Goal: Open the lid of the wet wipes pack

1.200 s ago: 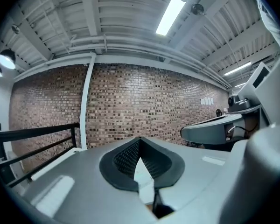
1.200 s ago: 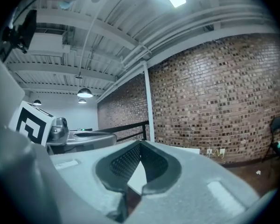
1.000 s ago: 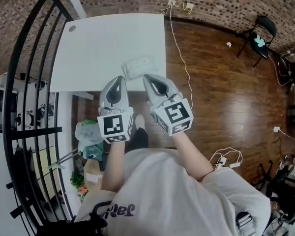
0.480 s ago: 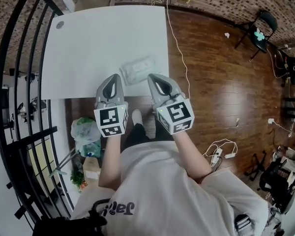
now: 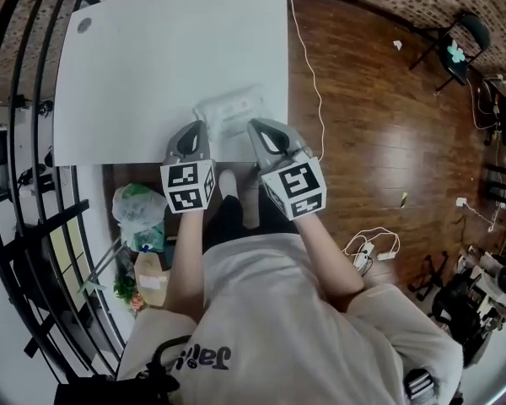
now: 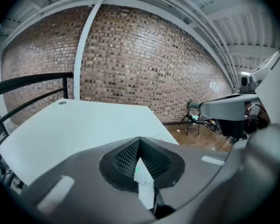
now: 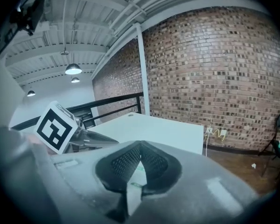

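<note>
The wet wipes pack point(image 5: 229, 112) lies flat on the white table point(image 5: 152, 66), near its near right corner. Both tools point at it from the near side. The left gripper point(image 5: 200, 126) is at the pack's left end and the right gripper point(image 5: 254, 126) at its right end. Each is clenched tip to tip, grasping nothing.

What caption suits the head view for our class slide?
Both shut, the left tongs and right tongs point at the wet wipes pack near the edge of the table.
</note>
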